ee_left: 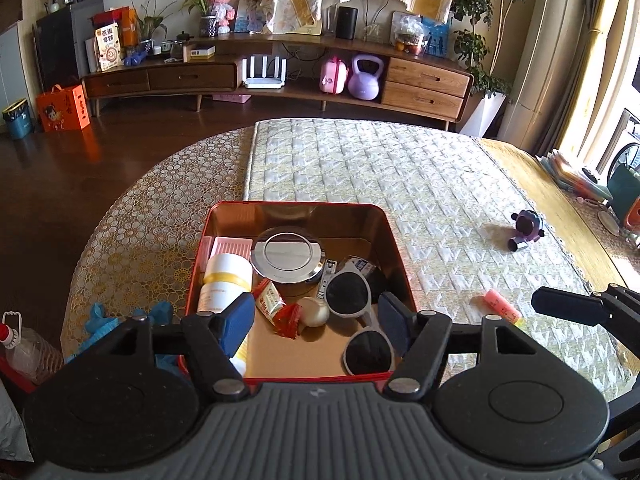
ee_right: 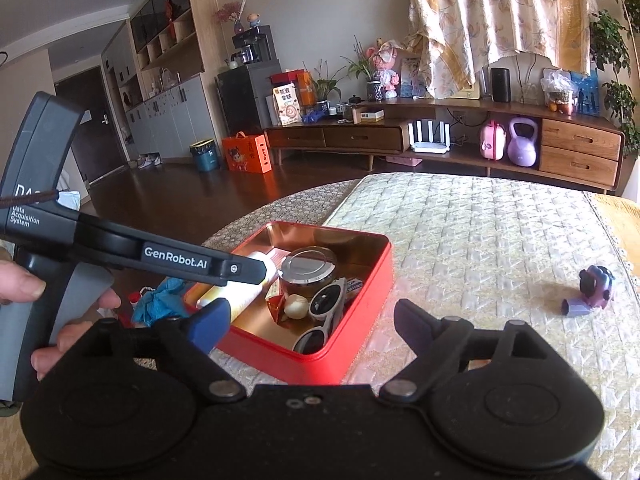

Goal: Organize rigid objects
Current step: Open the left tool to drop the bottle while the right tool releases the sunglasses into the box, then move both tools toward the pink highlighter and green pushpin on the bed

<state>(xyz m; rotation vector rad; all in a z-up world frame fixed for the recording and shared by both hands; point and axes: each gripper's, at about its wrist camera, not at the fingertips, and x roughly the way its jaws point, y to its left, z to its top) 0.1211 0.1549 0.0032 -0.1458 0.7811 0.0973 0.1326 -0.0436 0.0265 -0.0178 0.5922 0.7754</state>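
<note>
A red tin box [ee_left: 394,248] [ee_right: 360,320] sits on the quilted mat and holds white sunglasses [ee_left: 352,300] [ee_right: 326,306], a round chrome-lidded jar [ee_left: 286,254] [ee_right: 308,266], a white and yellow tube [ee_left: 224,280] [ee_right: 240,294], a red sachet [ee_left: 276,308], a pale round piece [ee_left: 314,311] and a pink case [ee_left: 230,246]. My left gripper [ee_left: 316,320] hangs open and empty just above the box. My right gripper [ee_right: 310,320] is open and empty, near the box's front right. A purple toy [ee_left: 528,227] [ee_right: 594,290] and a pink-orange marker [ee_left: 502,306] lie on the mat to the right.
The mat [ee_left: 400,184] covers a round table with a gold patterned cloth [ee_left: 152,220]. Blue cloth [ee_left: 96,320] lies at the left table edge above a plastic bottle [ee_left: 24,350]. Books and a teal object [ee_left: 624,190] stand far right. A wooden TV cabinet [ee_left: 280,76] lines the back wall.
</note>
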